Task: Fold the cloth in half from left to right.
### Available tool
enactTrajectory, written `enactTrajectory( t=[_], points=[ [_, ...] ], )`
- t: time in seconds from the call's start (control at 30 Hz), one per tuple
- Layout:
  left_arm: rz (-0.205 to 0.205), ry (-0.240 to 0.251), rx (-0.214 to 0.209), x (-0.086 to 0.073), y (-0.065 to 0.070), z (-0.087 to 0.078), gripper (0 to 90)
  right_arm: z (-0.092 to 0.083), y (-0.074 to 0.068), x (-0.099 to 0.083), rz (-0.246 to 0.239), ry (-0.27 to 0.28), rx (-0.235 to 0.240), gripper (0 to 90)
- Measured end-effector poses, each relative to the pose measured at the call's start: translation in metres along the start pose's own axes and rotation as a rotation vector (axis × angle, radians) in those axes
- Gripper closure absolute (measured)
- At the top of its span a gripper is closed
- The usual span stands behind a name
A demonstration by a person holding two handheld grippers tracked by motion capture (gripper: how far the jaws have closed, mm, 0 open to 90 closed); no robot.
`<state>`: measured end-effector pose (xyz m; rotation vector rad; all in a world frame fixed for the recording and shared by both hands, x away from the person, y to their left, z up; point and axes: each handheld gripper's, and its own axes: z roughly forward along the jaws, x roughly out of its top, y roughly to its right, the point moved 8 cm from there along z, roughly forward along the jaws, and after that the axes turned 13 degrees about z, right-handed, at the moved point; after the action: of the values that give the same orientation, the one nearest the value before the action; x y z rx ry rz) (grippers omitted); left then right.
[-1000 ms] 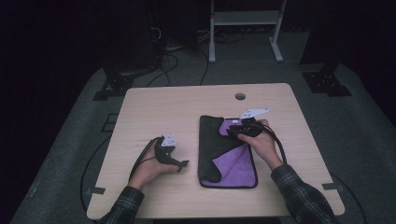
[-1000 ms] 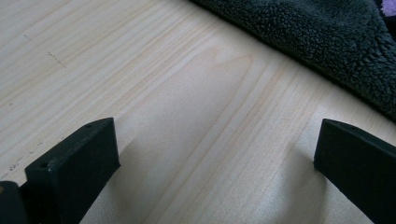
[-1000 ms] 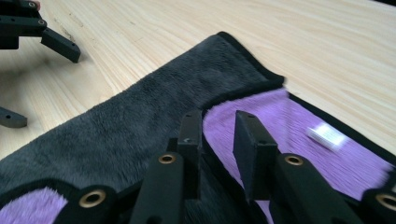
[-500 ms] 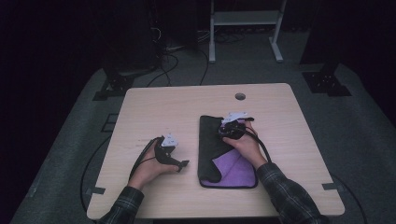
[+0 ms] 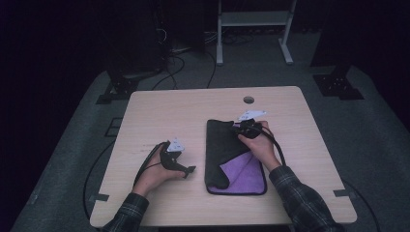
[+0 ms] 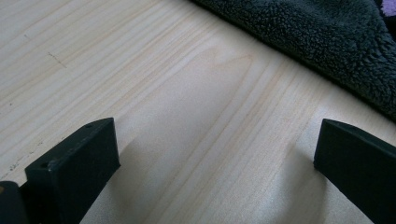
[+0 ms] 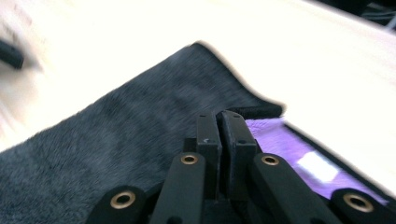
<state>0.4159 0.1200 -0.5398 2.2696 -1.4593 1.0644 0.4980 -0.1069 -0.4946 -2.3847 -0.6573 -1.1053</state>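
right gripper (image 7: pixel 219 119), jaws just closed together over the far edge of the half-folded cloth (image 5: pixel 227 150) on the table (image 5: pixel 164 111), may miss the fabric if pinched too shallow.

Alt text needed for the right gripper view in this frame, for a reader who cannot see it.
The right gripper's two black jaws are closed together over a dark grey fleece cloth on a pale wooden table. Beside the jaws the cloth's purple side shows, with a small white tag on it.
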Motion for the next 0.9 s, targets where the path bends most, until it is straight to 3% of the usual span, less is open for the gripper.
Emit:
enactTrajectory(
  t=[0.27, 0.47, 0.7, 0.83, 0.9],
  points=[
    [0.0, 0.0, 0.0, 0.0, 0.0, 0.0, 0.0, -0.02, 0.035, 0.013, 0.074, 0.068, -0.043, 86.0],
    [-0.002, 0.0, 0.0, 0.0, 0.0, 0.0, 0.0, -0.023, 0.064, 0.011, 0.126, 0.094, -0.087, 85.8],
    [-0.003, -0.001, 0.001, 0.0, 0.0, 0.0, 0.0, -0.007, 0.088, -0.005, 0.157, 0.059, -0.138, 84.7],
    [-0.003, -0.001, 0.002, 0.0, 0.0, 0.0, 0.0, 0.003, 0.098, -0.017, 0.142, 0.007, -0.202, 79.2],
    [-0.004, -0.002, 0.003, 0.0, 0.0, 0.0, 0.0, 0.004, 0.102, -0.019, 0.157, 0.018, -0.211, 75.7]
  ],
)
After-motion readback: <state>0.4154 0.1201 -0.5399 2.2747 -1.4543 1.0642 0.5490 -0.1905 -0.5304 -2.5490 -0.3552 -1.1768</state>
